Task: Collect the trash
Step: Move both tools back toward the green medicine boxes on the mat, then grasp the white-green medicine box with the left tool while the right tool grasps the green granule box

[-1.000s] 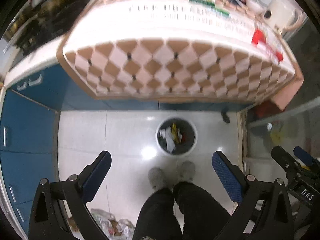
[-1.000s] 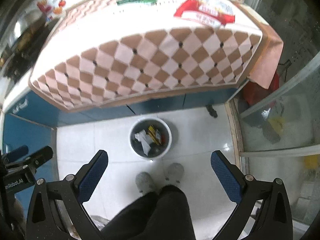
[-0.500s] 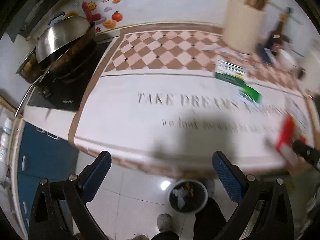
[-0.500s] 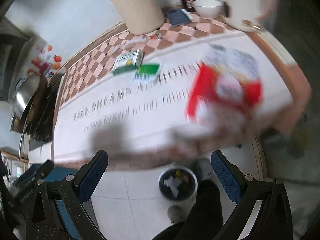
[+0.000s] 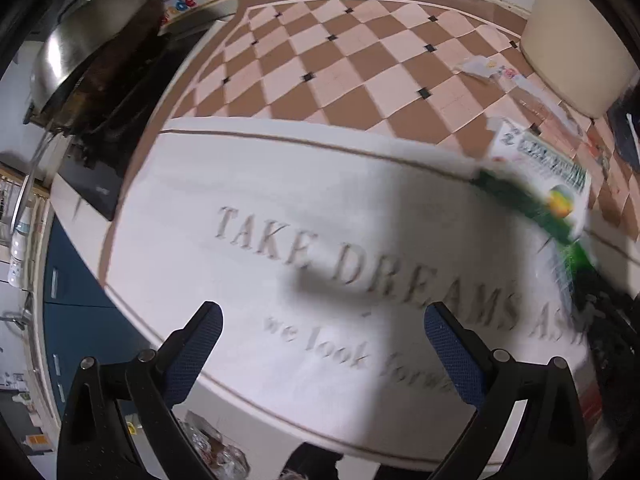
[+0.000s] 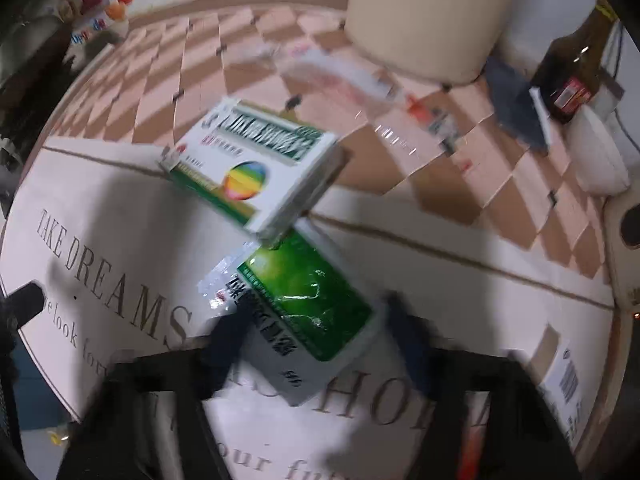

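A green foil packet (image 6: 304, 304) lies on the white cloth, with a white and green medicine box (image 6: 256, 172) just behind it. My right gripper (image 6: 320, 344) is open, its blurred fingers either side of the packet's near end. A clear plastic wrapper (image 6: 332, 72) lies further back on the checked part. In the left wrist view the box (image 5: 540, 164) and packet (image 5: 576, 256) sit blurred at the right. My left gripper (image 5: 324, 344) is open and empty above the cloth's printed lettering.
A cream utensil pot (image 6: 432, 16) stands at the back, with a dark bottle (image 6: 576, 68) and white bowl (image 6: 600, 156) to its right. A wok on a black hob (image 5: 96, 80) is at the left. Counter edge and blue cabinets (image 5: 76, 312) lie lower left.
Both grippers rose from facing the floor bin to the countertop and moved in close. The right gripper's fingers now flank the green packet.
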